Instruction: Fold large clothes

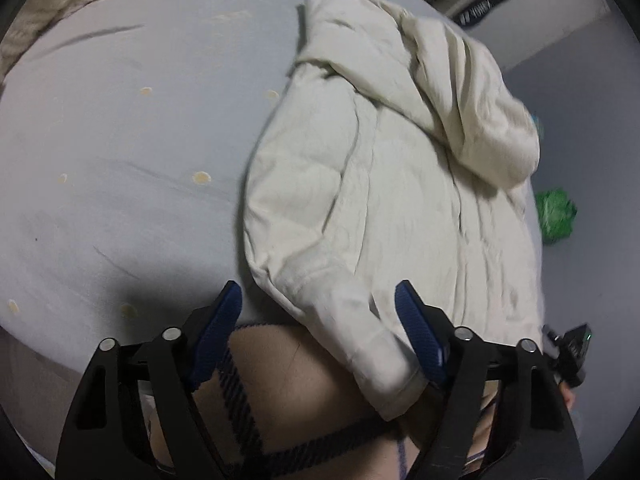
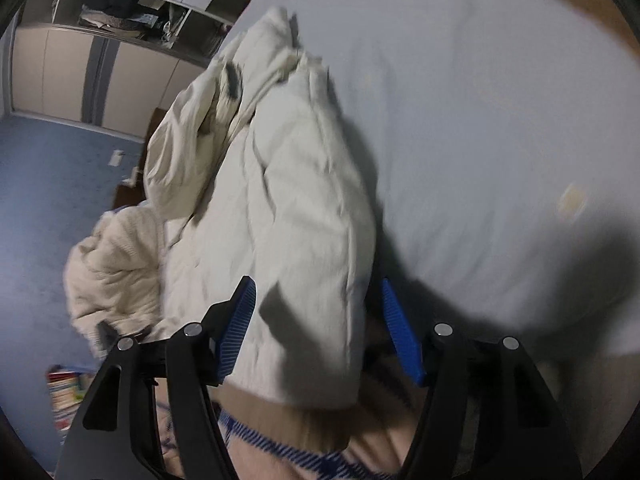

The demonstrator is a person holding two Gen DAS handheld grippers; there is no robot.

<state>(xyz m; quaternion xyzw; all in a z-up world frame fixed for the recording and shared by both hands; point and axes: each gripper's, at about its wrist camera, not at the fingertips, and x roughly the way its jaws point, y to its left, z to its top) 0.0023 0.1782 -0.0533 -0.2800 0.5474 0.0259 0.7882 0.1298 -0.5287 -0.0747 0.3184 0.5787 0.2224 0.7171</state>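
Note:
A large cream padded jacket (image 1: 384, 184) lies on a pale blue-grey bed sheet (image 1: 120, 140), its sleeves folded in over the body and its hood end far from me. My left gripper (image 1: 318, 300) is open, its blue pads on either side of the jacket's near hem, which hangs over the bed edge. In the right wrist view the same jacket (image 2: 296, 208) runs away from me. My right gripper (image 2: 316, 300) is open, with the near hem between its blue pads, not pinched.
A beige blanket with dark blue stripes (image 1: 288, 392) covers the bed's near edge. A cream knitted garment (image 2: 116, 264) hangs at the bed's left side. A green object (image 1: 556, 212) lies on the floor. Wardrobe and shelves (image 2: 120, 40) stand behind. Another cream cloth (image 1: 60, 4) lies far left.

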